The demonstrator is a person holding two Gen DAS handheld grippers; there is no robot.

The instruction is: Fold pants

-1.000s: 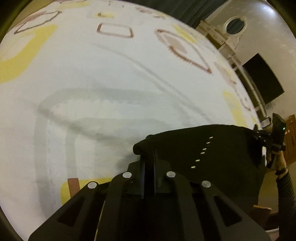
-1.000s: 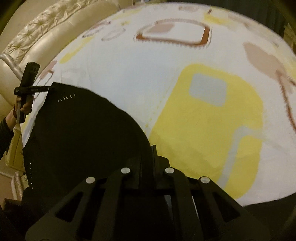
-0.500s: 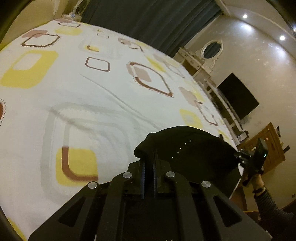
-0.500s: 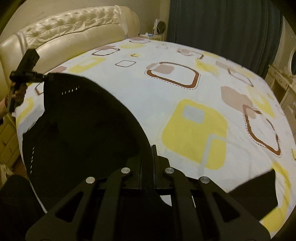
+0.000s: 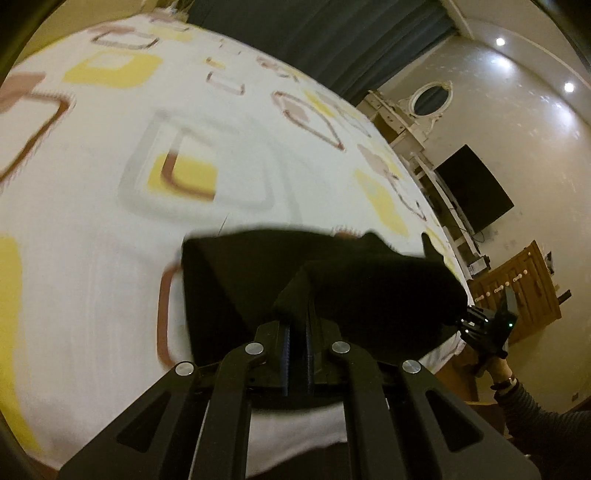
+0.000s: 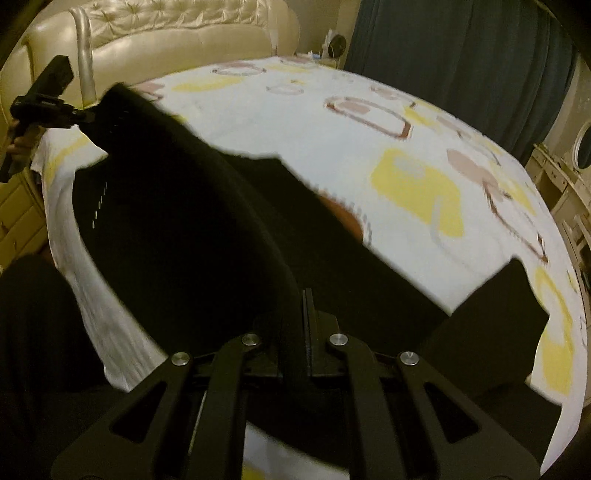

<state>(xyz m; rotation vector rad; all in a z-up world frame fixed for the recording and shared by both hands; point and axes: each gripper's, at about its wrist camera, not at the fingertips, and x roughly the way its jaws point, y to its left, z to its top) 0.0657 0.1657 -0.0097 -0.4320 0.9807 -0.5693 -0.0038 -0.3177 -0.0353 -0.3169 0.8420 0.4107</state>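
Two large things in view: bed (image 5: 110, 258) with white sheet of yellow and brown squares, and on it black pants (image 6: 192, 236), held up along near edge of bed, with lower part lying on sheet toward middle of bed.

Behind bed, dark curtain (image 6: 461, 62); at head of bed, cream tufted headboard (image 6: 177, 26).

Left gripper (image 5: 298, 314) at near edge of bed: fingers pressed together, no gap, black fabric of pants pinched between them. Same gripper seen from right camera (image 6: 79, 114) near headboard corner of bed, gripping upper corner of pants.

Right gripper (image 6: 301, 306) also at near edge of bed: fingers closed tight, fold of pants clamped between. From left camera (image 5: 466, 325), right gripper at far corner of bed, touching edge of pants.
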